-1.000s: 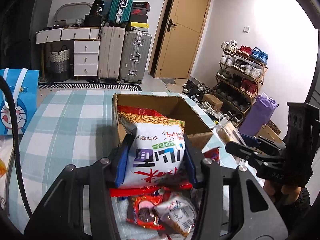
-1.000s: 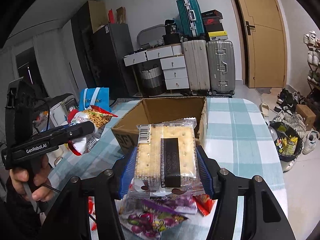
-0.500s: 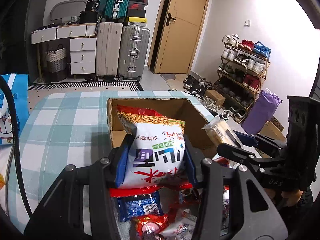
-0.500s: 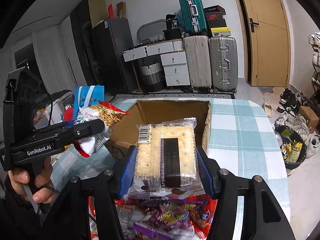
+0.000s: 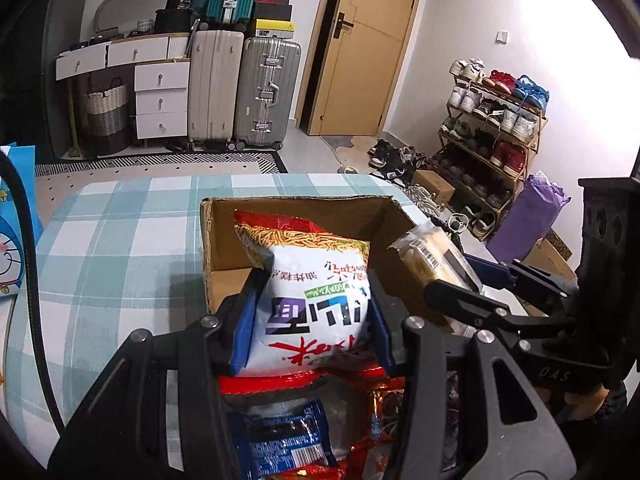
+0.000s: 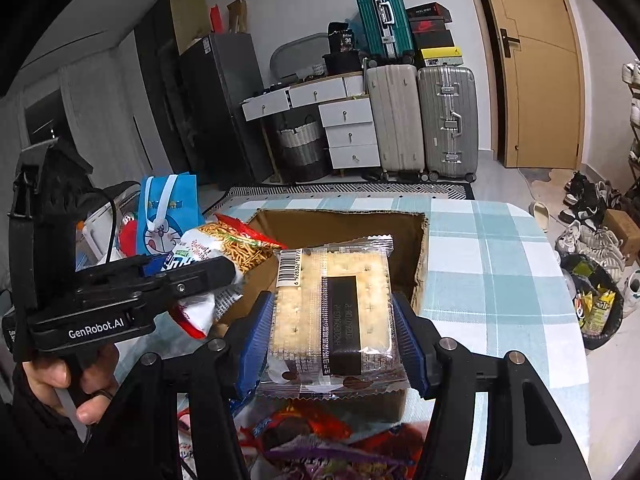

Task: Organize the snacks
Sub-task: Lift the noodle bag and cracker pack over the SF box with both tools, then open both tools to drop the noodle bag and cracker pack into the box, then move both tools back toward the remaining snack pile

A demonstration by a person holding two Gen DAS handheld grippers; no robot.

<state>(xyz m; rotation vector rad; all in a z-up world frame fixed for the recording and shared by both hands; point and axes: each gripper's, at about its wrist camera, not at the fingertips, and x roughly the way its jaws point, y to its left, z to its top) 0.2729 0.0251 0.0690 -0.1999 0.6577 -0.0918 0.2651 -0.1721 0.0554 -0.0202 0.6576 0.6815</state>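
Note:
My left gripper (image 5: 310, 330) is shut on a white and red noodle-snack bag (image 5: 316, 300), held over the near edge of an open cardboard box (image 5: 296, 204). My right gripper (image 6: 334, 340) is shut on a clear pack of crackers (image 6: 332, 304) with a black label, also at the box's (image 6: 340, 220) near edge. In the left wrist view the right gripper (image 5: 472, 284) and its cracker pack (image 5: 430, 256) come in from the right. Seen from the right wrist, the left gripper (image 6: 192, 276) holds the snack bag (image 6: 224, 248) at the left. Loose snack packets (image 5: 288, 436) lie under both grippers.
The box stands on a table with a teal checked cloth (image 5: 112, 248). A blue cartoon bag (image 6: 168, 208) is at the table's left side. Suitcases (image 5: 244, 88), drawers and a door stand behind; a shoe rack (image 5: 492, 120) and a purple bag (image 5: 528, 220) are at the right.
Both grippers have moved forward toward the box with their packs still held. The box looks closer and the loose packets below have slid back in view.

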